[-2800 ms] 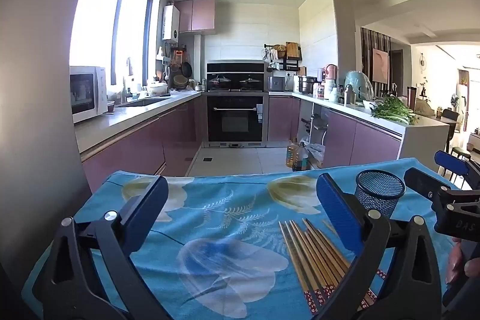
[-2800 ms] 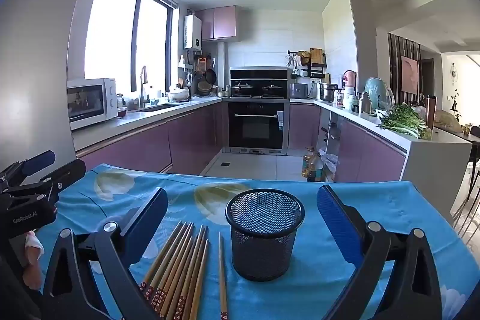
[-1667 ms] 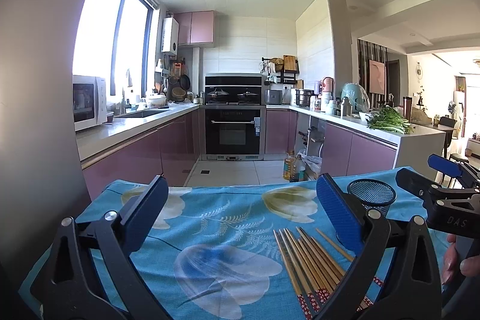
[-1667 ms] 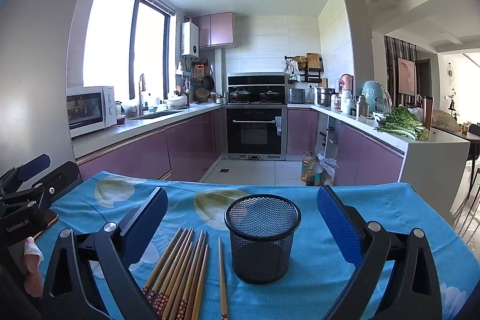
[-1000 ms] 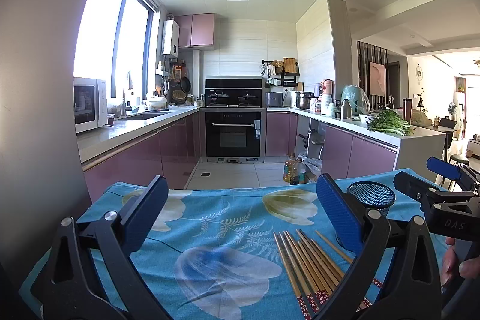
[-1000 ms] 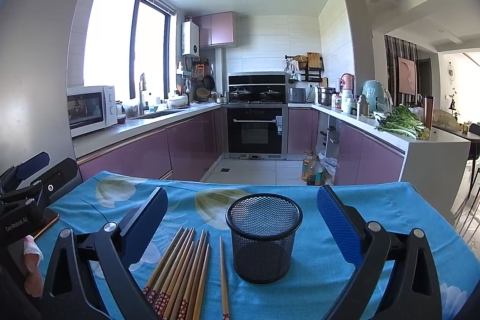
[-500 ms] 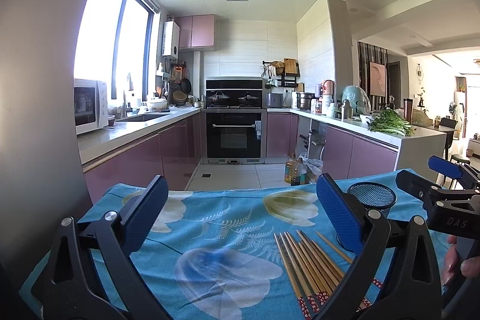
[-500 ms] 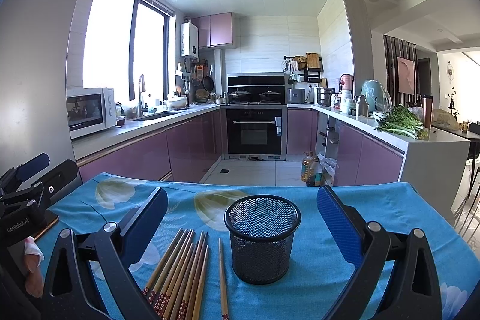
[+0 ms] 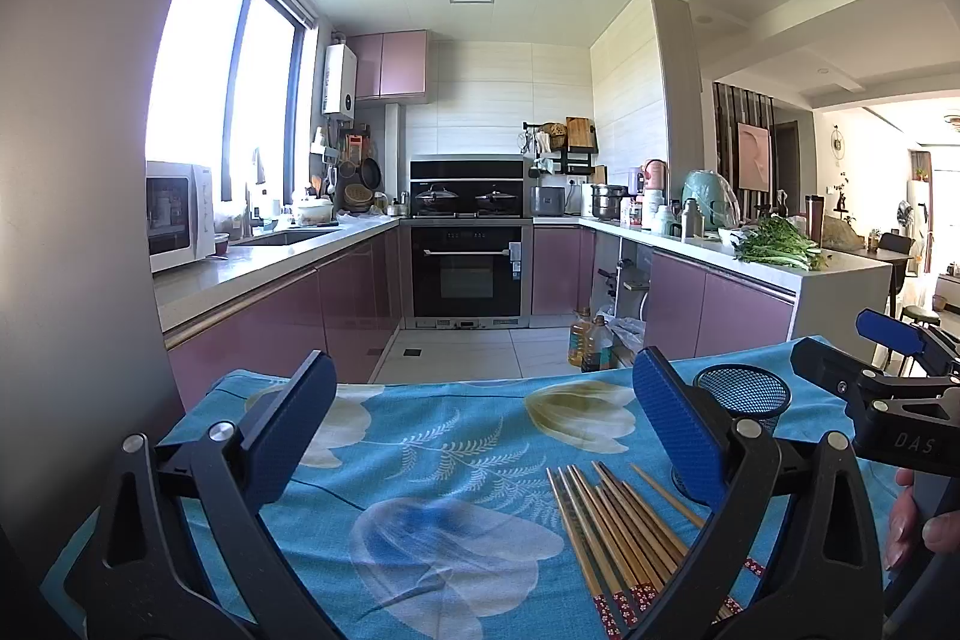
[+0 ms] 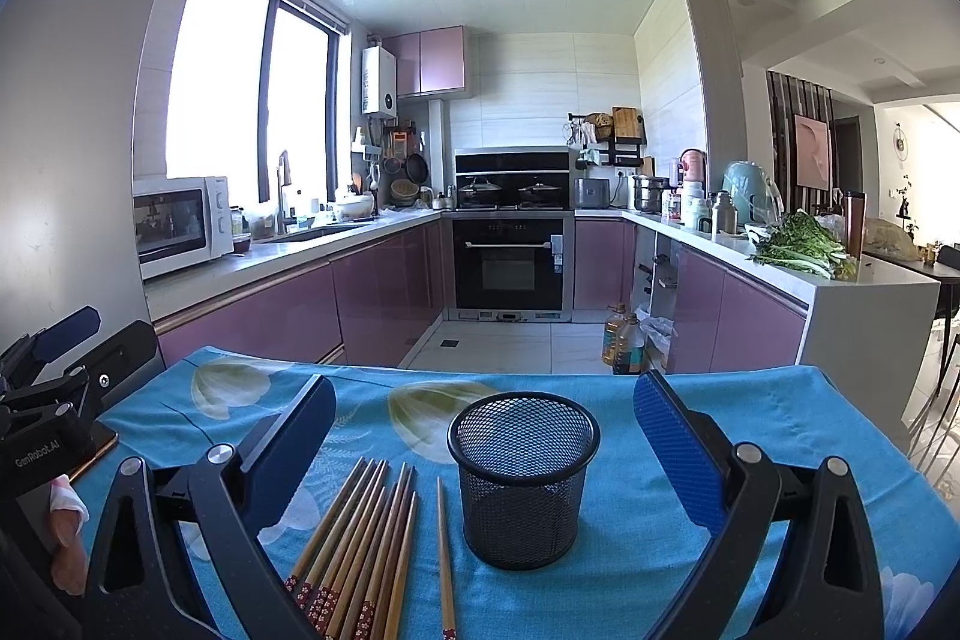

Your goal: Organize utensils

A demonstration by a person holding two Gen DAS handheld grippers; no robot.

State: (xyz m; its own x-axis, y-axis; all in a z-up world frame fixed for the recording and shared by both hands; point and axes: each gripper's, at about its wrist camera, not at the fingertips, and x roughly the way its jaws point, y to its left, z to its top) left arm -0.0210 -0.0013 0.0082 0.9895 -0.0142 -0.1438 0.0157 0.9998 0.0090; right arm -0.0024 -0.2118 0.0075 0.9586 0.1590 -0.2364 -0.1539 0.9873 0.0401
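Observation:
Several wooden chopsticks (image 10: 360,544) with red patterned ends lie side by side on a blue floral tablecloth (image 10: 750,418), one more chopstick (image 10: 443,550) lying apart to their right. A black mesh cup (image 10: 523,478) stands upright just right of them. My right gripper (image 10: 483,445) is open, held above the table with the cup between its fingers' lines of sight. My left gripper (image 9: 480,430) is open and empty; the chopsticks (image 9: 618,526) lie below its right finger and the cup (image 9: 743,393) shows beyond it. Each gripper appears at the edge of the other's view.
The table's far edge (image 10: 480,373) drops to the kitchen floor, where oil bottles (image 10: 624,340) stand. Purple cabinets, an oven (image 10: 509,262) and counters lie beyond. A person's fingers (image 9: 912,526) hold the right gripper's handle. A phone-like object (image 10: 96,451) lies at the table's left.
Both grippers tilted slightly upward early on and have since held nearly still. Chopsticks and cup have not moved.

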